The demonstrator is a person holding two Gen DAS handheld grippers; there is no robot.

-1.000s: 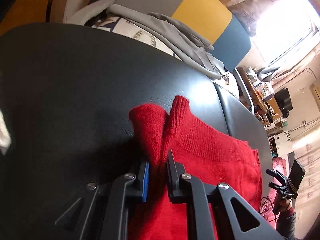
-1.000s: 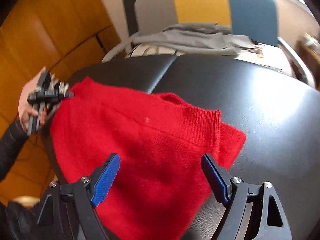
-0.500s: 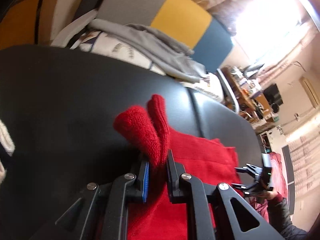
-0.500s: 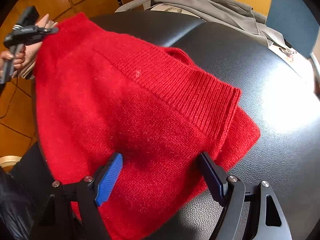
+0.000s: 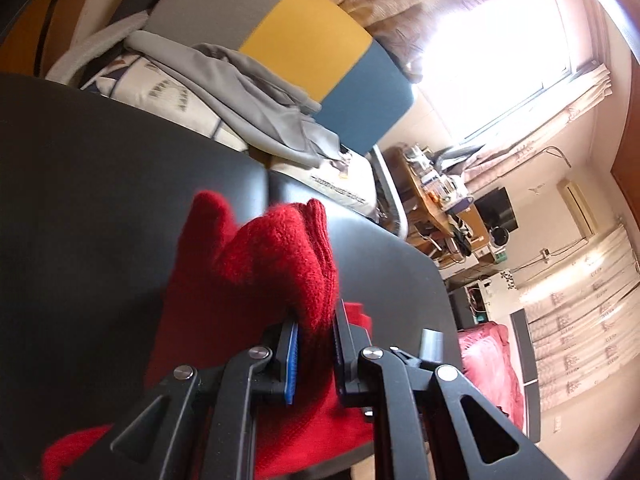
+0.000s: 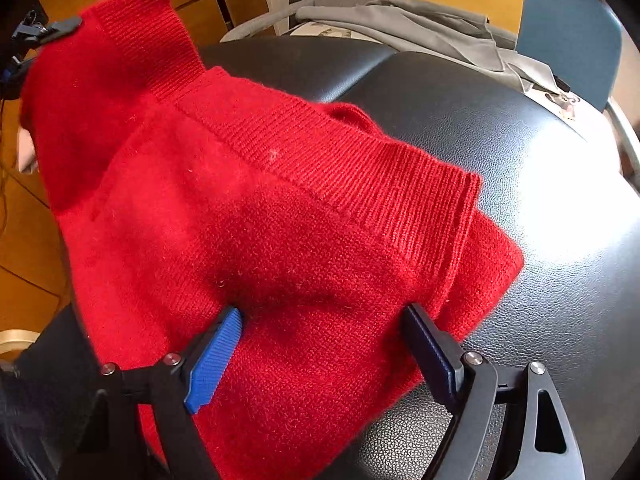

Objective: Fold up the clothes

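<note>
A red knitted sweater (image 6: 280, 216) lies on a black leather seat (image 6: 540, 208). My left gripper (image 5: 314, 340) is shut on a bunched corner of the sweater (image 5: 276, 264) and holds it lifted above the seat; it shows at the far left of the right wrist view (image 6: 44, 30), with the raised ribbed hem beside it. My right gripper (image 6: 324, 332) is open, its fingers pressing down on the sweater's near part, one on each side of a shallow dent in the cloth.
A grey garment (image 6: 424, 36) and a patterned cushion (image 5: 160, 92) lie behind the seat against a grey, yellow and blue chair back (image 5: 312, 40). Wooden panels (image 6: 24, 240) stand at the left. A cluttered desk (image 5: 436, 192) and bright window are at the right.
My left gripper has lifted its sweater corner higher and carried it over the garment. My right gripper has moved closer and lower onto the sweater, still open.
</note>
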